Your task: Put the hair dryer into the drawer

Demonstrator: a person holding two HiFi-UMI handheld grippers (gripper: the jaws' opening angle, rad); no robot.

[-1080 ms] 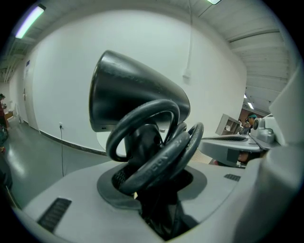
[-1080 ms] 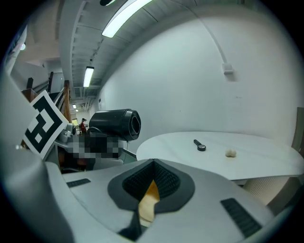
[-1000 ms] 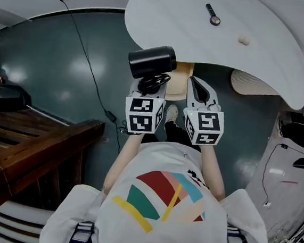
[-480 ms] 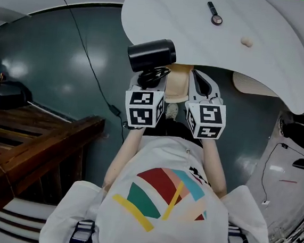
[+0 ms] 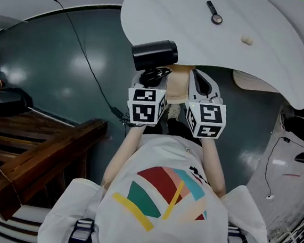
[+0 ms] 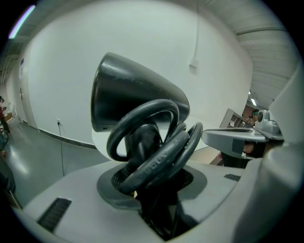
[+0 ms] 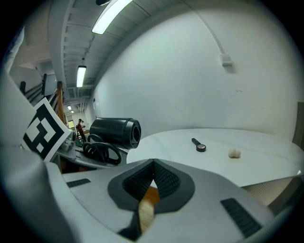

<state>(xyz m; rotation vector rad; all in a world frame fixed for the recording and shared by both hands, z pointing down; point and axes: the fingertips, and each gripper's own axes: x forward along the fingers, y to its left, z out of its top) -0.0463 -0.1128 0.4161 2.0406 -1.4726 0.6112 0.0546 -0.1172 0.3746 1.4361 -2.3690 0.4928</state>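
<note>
White T-shirt [image 5: 160, 199] with red, teal and yellow stripes; pale grey left hand-held gripper [image 5: 151, 80] and right hand-held gripper [image 5: 199, 77] bear black-and-white marker cubes [image 5: 145, 106].

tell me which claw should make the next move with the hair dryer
Left. The left claw is shut on the hair dryer by its handle and coiled cord. The right claw is shut and empty beside it.

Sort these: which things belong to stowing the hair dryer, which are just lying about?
Job: black hair dryer with coiled cord, clamped in left gripper; pale wooden drawer, apparently.
Lying about: small black round-headed tool, cream lump, on white table.
</note>
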